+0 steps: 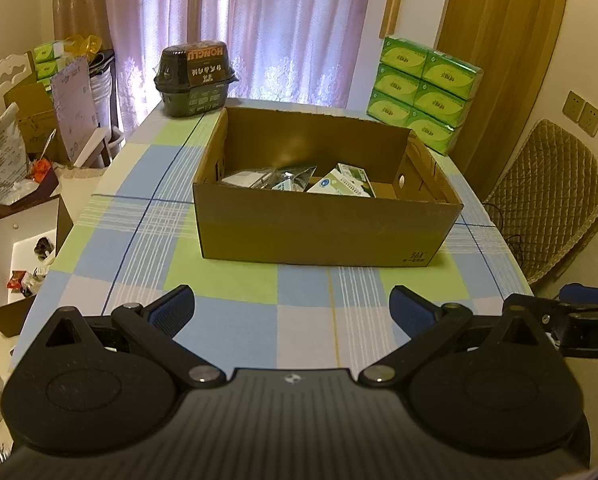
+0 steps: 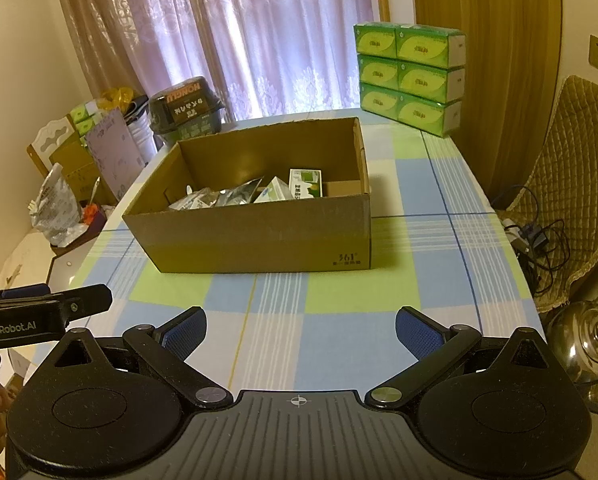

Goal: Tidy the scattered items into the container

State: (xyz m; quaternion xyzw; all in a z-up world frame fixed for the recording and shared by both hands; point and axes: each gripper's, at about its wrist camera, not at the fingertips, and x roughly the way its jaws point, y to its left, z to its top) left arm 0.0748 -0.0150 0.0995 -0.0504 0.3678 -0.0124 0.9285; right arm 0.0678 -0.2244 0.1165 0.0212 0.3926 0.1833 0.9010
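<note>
I've got both tongs, left [image 1: 291,306] and right [image 2: 301,330], spread wide and empty, parked short of the cardboard box [image 1: 323,226] at 12 o'clock on the counter [image 2: 339,328], packets [image 2: 235,194] already inside, looks done.

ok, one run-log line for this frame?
left gripper: open, empty | right gripper: open, empty | cardboard box: holds packets, small cartons | checked tablecloth: no loose items near box

Bare checked tablecloth [image 2: 339,340] lies open between both grippers and the cardboard box [image 2: 259,236]; its open top is unobstructed, while stacked tissue packs [image 2: 411,76] crowd the far corner
</note>
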